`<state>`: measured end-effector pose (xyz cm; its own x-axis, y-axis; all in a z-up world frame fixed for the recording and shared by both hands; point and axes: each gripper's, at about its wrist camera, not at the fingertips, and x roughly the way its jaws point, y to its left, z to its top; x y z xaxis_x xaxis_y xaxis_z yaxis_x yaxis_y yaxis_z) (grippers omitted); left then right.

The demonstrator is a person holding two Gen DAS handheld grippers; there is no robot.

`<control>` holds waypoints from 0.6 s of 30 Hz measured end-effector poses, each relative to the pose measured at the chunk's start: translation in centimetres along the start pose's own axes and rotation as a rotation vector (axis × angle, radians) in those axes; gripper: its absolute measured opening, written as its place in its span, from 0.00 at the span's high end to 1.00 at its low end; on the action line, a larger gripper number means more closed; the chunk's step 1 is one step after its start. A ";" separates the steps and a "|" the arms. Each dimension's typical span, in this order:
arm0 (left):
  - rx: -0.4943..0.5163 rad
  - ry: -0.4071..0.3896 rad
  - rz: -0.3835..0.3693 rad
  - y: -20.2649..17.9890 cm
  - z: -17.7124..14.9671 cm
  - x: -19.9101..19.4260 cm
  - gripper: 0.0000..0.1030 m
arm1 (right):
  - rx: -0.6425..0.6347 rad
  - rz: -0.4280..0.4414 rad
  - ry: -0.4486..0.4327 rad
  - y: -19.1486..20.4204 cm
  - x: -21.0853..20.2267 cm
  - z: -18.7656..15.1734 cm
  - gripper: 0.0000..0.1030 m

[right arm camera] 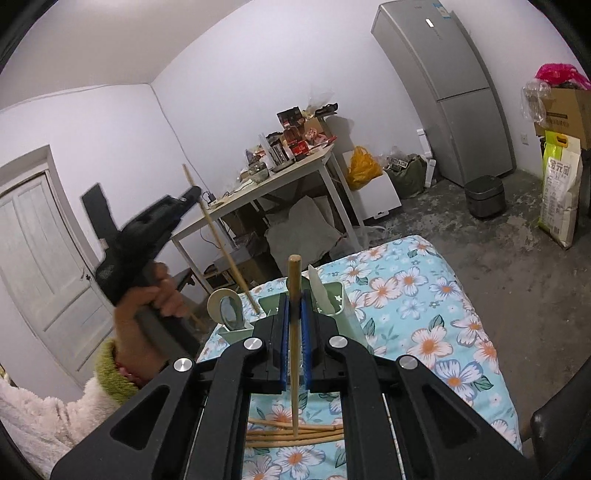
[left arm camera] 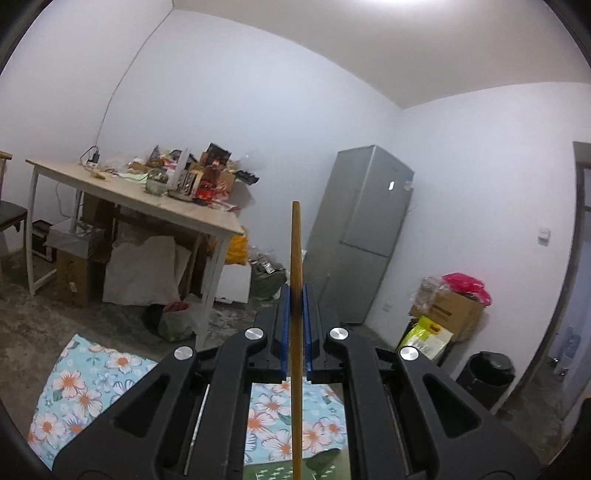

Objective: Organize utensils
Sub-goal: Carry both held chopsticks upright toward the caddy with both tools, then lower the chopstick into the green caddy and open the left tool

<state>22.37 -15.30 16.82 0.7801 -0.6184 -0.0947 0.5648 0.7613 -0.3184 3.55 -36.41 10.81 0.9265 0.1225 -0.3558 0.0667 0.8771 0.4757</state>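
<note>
The room was evenly but dimly lit from overhead, with a bright patch on the ceiling (left arm camera: 424, 7). Shadows were soft. Fisheye bending curved the walls (left arm camera: 258, 103), and black vignetting filled the corners. The left tool (right arm camera: 192, 192) was motion-blurred.

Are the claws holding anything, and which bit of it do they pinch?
Yes. The left claw pinches one wooden chopstick partway along its length. The right claw pinches another chopstick near its top end.

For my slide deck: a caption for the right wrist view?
Right gripper clamps a wooden chopstick upright before a pale green utensil holder.
</note>
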 end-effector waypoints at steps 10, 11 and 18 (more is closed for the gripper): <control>0.045 0.073 0.103 0.5 -4.2 2.8 0.95 | 0.037 0.006 0.010 -1.7 0.5 0.0 0.94; 0.048 0.085 0.104 0.5 -4.5 2.8 0.95 | 0.043 0.006 0.013 -1.9 0.6 0.0 0.94; 0.056 0.154 0.126 1.4 -6.0 0.6 0.64 | 0.065 0.005 0.013 -2.6 0.3 -0.4 0.94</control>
<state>22.02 -15.81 10.62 0.7975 -0.5370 -0.2749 0.4832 0.8414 -0.2420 3.56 -38.50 9.15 0.9222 0.1332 -0.3631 0.0860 0.8447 0.5283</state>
